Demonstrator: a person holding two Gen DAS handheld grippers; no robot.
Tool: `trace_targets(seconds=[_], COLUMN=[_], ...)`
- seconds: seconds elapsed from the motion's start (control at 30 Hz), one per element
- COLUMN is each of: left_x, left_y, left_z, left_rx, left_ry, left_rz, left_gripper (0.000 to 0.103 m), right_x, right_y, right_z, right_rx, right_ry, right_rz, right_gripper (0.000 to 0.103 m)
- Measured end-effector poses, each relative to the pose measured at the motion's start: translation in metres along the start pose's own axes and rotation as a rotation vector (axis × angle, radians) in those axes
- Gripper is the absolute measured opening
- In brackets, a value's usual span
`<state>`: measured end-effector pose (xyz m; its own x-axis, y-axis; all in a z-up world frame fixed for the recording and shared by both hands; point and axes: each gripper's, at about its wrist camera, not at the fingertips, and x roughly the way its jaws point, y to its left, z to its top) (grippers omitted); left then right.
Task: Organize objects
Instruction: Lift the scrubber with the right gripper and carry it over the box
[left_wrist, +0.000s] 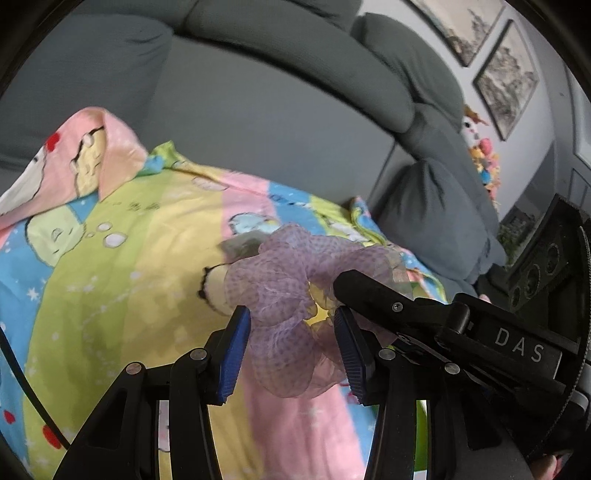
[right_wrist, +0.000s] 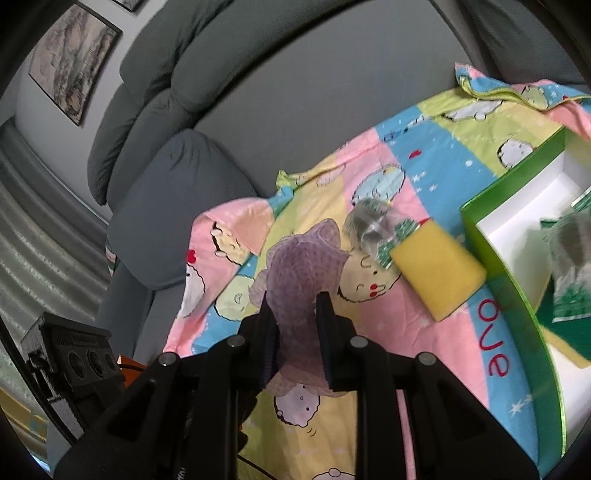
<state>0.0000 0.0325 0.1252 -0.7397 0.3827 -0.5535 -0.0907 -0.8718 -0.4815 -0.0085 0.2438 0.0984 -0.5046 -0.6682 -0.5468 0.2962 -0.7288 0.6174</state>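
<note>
We've got the purple scrunchie (right_wrist: 301, 280) pinched by both grippers, right gripper (right_wrist: 295, 325) and left gripper (left_wrist: 291, 350), mid-frame above the blanket (right_wrist: 424, 302), likely bound for the green box (right_wrist: 498, 192) at right.

"DAS" on right gripper (left_wrist: 334, 291), seemingly "ove" on blanket (right_wrist: 424, 317)
</note>
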Motion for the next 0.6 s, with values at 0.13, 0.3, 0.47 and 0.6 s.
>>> trace_targets(seconds=[0.13, 0.3, 0.47, 0.6], left_x=[-0.004, -0.002, 0.003, 0.010], left_y=[-0.017, -0.035, -0.054, -0.071], left_z=[0.000, -0.002, -0.003, -0.006], left_rx=[0.017, 0.047, 0.082, 0.114], left_ry=[-0.029, -0.041, -0.040, -0.029], left_rz=[-0.027, -0.062, -0.095, -0.121], left_gripper=[0.048, 0.048, 0.048, 0.048], right_x=[-0.021, -0.041, -0.060, -0.076], right_y=[-0.005, -0.009, -0.019, -0.031], right_z=[0.003, 0.005, 0.007, 0.009], right_rx=[0.006, 0.002, 0.016, 0.040], right_ry=[-0.047, -0.102, -0.152, -0.194], right_rz=[0.050, 0.030, 0.010, -0.005], right_gripper=[0.023, 0.023, 0.023, 0.023])
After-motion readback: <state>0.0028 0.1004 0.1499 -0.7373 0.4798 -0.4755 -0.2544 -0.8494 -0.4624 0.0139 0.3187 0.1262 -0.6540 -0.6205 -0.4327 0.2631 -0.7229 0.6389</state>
